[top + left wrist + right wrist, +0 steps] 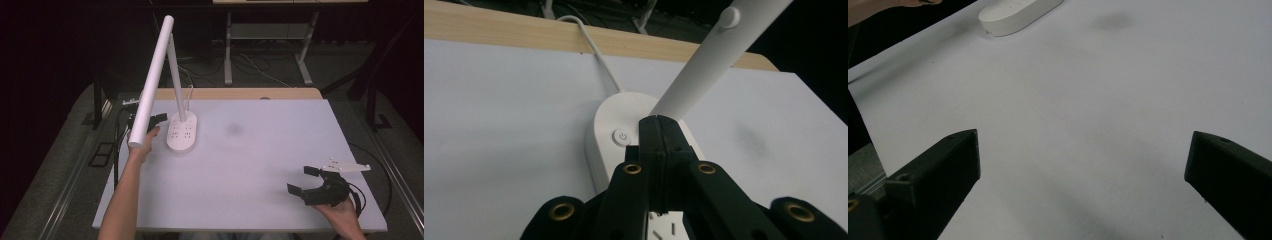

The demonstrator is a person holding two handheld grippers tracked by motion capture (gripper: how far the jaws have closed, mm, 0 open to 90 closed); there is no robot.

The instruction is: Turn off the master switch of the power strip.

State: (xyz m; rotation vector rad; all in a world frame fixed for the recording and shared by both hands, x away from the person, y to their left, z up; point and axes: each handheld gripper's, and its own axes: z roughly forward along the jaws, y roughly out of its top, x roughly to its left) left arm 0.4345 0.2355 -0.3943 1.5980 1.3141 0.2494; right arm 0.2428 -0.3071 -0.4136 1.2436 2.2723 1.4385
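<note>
A white desk lamp stands at the table's back left; its oval base [181, 133] [611, 120] [1018, 15] carries sockets and a round power button [622, 136]. Its long tube head [150, 82] slants forward from the upright stem [176, 80] [711, 55]. My left gripper [161, 118] [659, 125] is shut with nothing in it, its tip just above the base beside the power button. My right gripper [302, 180] [1083, 165] rests open near the front right corner, with bare white table between its jaws.
The lamp's white cable [596, 50] runs back over the wooden table edge [499, 30]. A faint dark smudge [234, 129] marks the white tabletop [240, 160]. Table legs and cables lie on the dark floor behind.
</note>
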